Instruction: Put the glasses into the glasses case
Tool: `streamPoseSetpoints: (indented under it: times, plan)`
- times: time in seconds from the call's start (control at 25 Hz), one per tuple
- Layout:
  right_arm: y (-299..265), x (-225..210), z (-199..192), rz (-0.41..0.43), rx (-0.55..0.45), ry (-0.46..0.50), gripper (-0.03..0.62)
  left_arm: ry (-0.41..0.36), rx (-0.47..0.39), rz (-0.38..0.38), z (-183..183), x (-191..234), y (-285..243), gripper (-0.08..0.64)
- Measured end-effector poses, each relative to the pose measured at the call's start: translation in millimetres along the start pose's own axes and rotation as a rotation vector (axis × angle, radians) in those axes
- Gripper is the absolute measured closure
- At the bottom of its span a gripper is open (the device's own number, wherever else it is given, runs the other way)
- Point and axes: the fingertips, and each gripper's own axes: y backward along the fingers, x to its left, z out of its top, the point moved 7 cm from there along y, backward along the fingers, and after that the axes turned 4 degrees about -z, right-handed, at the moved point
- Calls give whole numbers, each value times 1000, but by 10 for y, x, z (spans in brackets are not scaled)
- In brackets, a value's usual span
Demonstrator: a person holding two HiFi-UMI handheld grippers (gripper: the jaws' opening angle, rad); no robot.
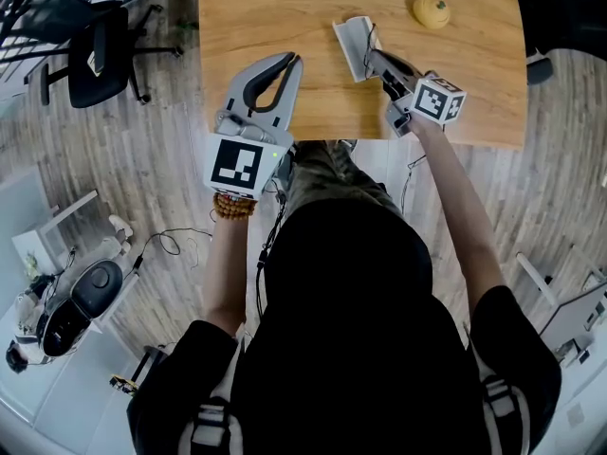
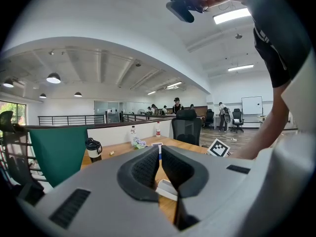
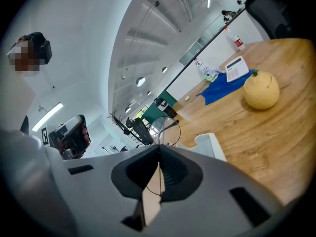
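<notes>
Right gripper (image 1: 374, 57) first, from the head view: clenched, tips at the near end of the pale glasses case (image 1: 353, 41), which lies on the worktop (image 1: 275, 8) and looks open. Left gripper (image 1: 289, 62) just left of the case, apart from it, tips together. Round yellow fruit (image 1: 432, 10) beyond the case, to its right.

From the left gripper view: jaws met on nothing, aimed about level across the worktop, with a pale corner of the case (image 2: 167, 187) low beneath the tips.

From the right gripper view: pinched on the thin wire frame of the glasses (image 3: 165, 131), one lens ring standing out past the tips, just beside the near end of the case (image 3: 211, 144) and not yet inside it.

Judged as the carry-in step: glasses gripped and brought to the case, placing not done. Calls next for lowering the frame into the hollow of the case, flat enough to clear the rim, then letting go. Perhaps also for steadying the case from its left, in case it slides.
</notes>
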Motion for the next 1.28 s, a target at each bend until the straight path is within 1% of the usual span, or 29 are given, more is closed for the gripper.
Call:
streamPoseSetpoints:
  times: [0.16,0.28,0.44,0.6,0.68,0.8,0.92,1.12,1.28]
  plan:
    - [-114,-45,13,-30,28,18,577,8,-2,19,20,64,60,528]
    - [-230,-105,-7,-62,83,54,577,8,1,29,5,116,87,528]
    - [-361,-160,-54,-79,164,114,577,12,9,37,-14,159,101,528]
    - [-452,-178,-39,-115,198,111,576,12,6,39,3,181,106,528]
    - [-501,-241,-65,-158,233,127,576,11,4,40,4,202,99,528]
    - [-552,-298,-102,-229,301,189,575,15,0,43,11,237,100,528]
    - [-616,-322,-133,-264,351,234,575,18,4,46,-11,277,103,528]
    - [-685,-314,-163,-312,399,290,575,20,7,43,-25,286,96,528]
    - [-721,-369,-225,-367,433,347,571,25,9,39,-33,292,94,528]
